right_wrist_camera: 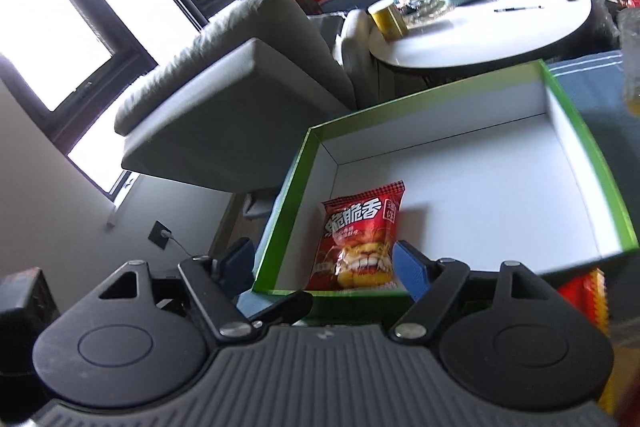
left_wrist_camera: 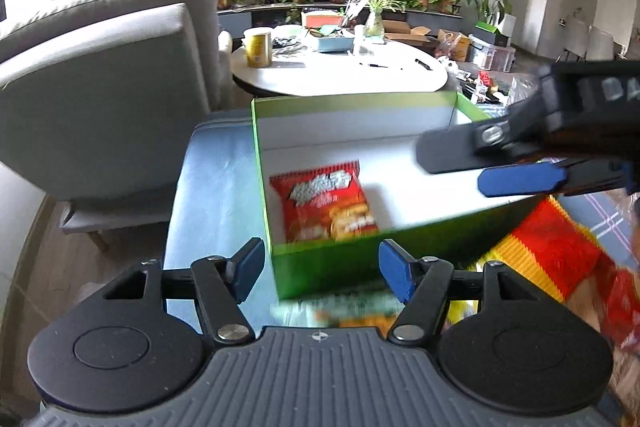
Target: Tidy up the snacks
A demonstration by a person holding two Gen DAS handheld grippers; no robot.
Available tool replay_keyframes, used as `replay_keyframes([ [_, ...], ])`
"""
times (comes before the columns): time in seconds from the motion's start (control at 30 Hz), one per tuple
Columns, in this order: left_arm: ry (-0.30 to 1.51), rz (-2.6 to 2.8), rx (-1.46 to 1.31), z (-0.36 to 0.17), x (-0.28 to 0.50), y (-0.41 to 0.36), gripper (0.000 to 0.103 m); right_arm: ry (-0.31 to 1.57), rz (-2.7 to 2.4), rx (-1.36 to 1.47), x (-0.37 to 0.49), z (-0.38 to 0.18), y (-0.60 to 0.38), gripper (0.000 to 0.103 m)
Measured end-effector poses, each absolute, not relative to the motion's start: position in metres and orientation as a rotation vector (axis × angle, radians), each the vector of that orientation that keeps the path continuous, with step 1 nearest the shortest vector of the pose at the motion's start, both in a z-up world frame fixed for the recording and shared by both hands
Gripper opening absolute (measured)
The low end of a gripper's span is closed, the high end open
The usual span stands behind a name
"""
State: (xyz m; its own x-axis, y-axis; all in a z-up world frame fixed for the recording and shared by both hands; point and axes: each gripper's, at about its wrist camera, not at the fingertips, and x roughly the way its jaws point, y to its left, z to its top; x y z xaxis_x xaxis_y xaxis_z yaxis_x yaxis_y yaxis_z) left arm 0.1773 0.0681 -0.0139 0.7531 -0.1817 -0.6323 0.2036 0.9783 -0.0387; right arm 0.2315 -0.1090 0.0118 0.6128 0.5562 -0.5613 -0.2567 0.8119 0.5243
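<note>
The red snack packet [right_wrist_camera: 362, 235] is lying flat inside the green box [right_wrist_camera: 592, 163], against the box's near-left corner on its white floor; nothing else is showing in the box. The left gripper [left_wrist_camera: 322, 269] is hovering just before the box's near wall, jaws standing apart and gripping nothing. The right gripper [left_wrist_camera: 476, 163] is reaching over the box's right side, jaws spread wide and empty. More snack bags [left_wrist_camera: 552, 251] are lying outside the box, beside its near-right corner.
</note>
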Motion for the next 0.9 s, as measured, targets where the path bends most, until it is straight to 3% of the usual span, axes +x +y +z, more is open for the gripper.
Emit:
replay_keyframes([
  [0.5, 0.737, -0.259, -0.093, -0.038, 0.12, 0.076, 0.06, 0.946, 0.547, 0.342, 0.207, -0.018, -0.067, 0.077],
  [0.9, 0.702, -0.226, -0.215, -0.043, 0.09, 0.105, 0.055, 0.96, 0.557, 0.382, 0.182, -0.025, -0.071, 0.077],
])
